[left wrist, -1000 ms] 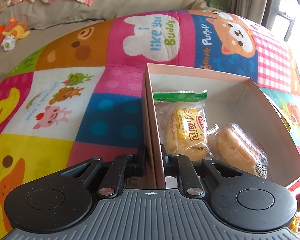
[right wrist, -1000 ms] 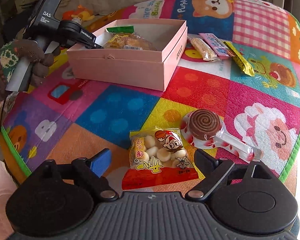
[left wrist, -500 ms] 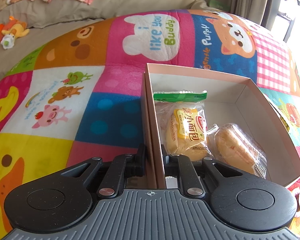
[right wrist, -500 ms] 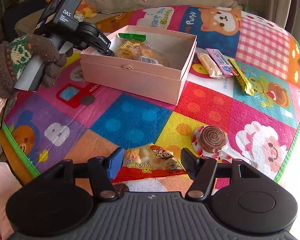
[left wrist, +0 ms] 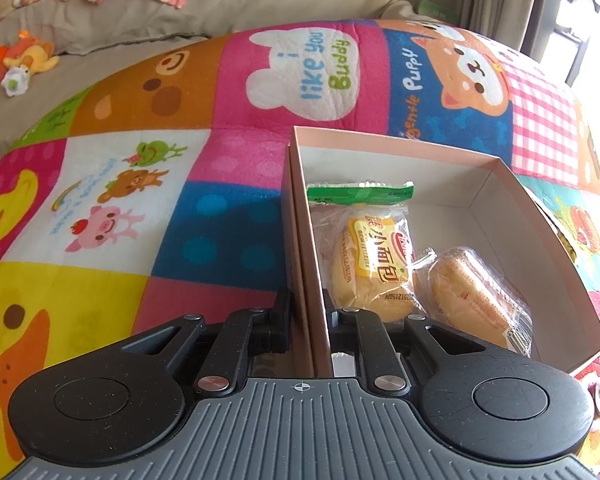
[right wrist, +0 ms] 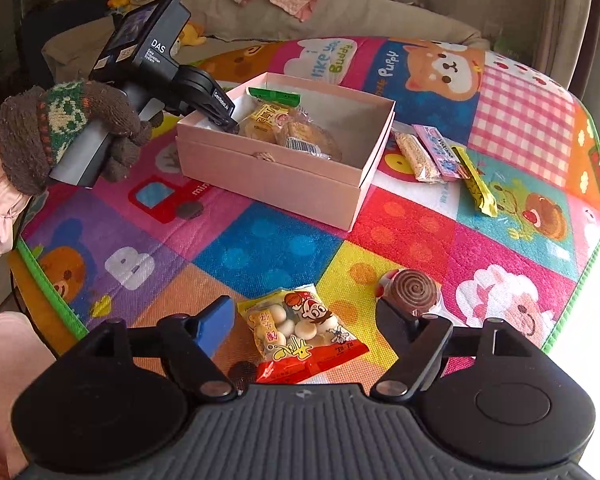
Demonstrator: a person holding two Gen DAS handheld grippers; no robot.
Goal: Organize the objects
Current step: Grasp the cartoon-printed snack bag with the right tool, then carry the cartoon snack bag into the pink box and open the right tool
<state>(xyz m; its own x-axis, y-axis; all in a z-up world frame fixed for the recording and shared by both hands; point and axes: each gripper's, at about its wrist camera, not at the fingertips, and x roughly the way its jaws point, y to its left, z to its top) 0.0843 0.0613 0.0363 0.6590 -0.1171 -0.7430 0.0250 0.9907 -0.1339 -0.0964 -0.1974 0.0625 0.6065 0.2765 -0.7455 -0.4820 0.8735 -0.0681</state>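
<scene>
Right claw [right wrist: 305,316] wider (snack bag [right wrist: 300,336] between) — lollipop [right wrist: 410,290] beside.

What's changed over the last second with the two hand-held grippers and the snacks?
The right hand-held gripper opened wider around the snack bag without taking hold. The left hand-held gripper stays clamped on the pink box wall. The breads haven't moved.

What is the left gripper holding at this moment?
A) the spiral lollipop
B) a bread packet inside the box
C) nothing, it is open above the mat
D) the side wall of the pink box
D: in the left wrist view, the left gripper has one finger outside and one inside the pink box, shut on its wall.
</scene>
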